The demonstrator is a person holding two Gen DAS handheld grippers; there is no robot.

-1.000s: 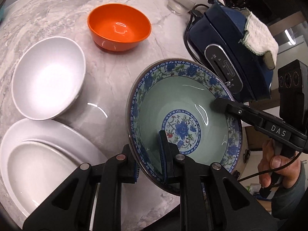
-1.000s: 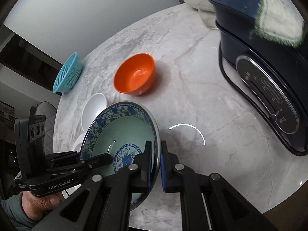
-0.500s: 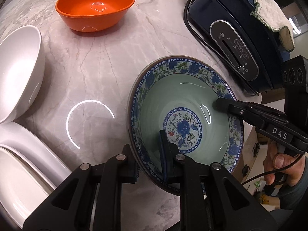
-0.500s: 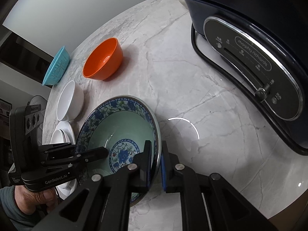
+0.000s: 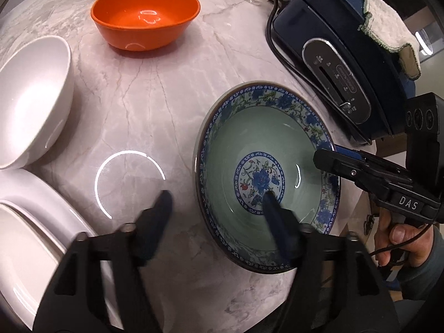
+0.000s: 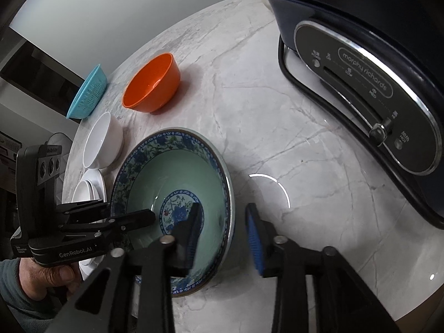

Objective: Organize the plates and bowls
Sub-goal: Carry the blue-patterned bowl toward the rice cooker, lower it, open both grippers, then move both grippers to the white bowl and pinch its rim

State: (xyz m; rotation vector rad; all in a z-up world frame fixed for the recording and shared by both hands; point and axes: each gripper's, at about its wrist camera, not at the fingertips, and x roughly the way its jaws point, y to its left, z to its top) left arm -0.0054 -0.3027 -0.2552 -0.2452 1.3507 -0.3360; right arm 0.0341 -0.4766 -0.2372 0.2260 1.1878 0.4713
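— While both grippers sit over it, where does the green ceramic bowl with the blue floral rim (image 5: 266, 174) stand?

— Flat on the grey marble tabletop (image 5: 155, 91), lower right of the left wrist frame, just beside the dark blue toaster (image 5: 341, 63). The left gripper (image 5: 219, 202) is spread wide, one finger over the bowl's inside, the other outside the rim, gripping nothing. The right gripper (image 6: 224, 230) is likewise released, straddling the opposite rim.

— So how far along is the tidying?

— Partway, I judge. Two white oval plates (image 5: 30, 230) lie stacked at lower left. The white bowl (image 5: 30, 100) rests tilted against their edge, and the orange plastic bowl (image 5: 145, 14) sits alone at upper centre, well apart from the rest.

— What is left?

— Probably gathering the three bowls together; none is nested yet. Whether the patterned bowl's present spot is final, I cannot tell.

— Anything else?

— A turquoise plastic colander (image 6: 88, 97) stands at the far edge, upper left of the right wrist frame.
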